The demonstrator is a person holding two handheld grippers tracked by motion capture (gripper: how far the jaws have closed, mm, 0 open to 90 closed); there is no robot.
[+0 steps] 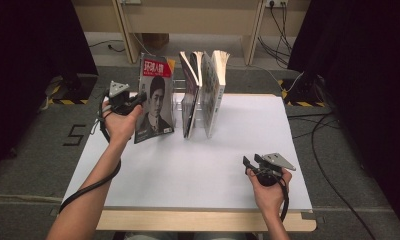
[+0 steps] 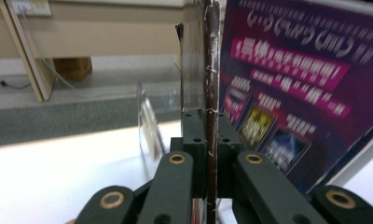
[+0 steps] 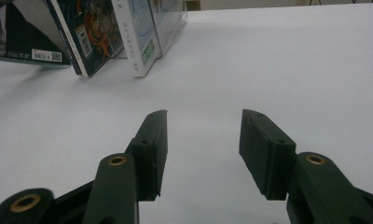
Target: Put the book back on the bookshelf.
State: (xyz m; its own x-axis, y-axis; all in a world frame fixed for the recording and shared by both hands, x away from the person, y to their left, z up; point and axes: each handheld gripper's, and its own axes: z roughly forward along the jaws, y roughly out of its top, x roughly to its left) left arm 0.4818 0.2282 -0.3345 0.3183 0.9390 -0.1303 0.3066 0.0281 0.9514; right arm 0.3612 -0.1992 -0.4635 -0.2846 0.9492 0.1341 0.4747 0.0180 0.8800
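Glossy magazine clamped in left hand-held gripper

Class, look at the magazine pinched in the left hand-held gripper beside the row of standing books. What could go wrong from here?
1. The left hand-held gripper pinches the magazine only at its thin edge; it may flop or slip.
2. The magazine stands close to the books; swinging it could knock them over.
3. The right hand-held gripper sits open, away from the books, so nothing steadies them.
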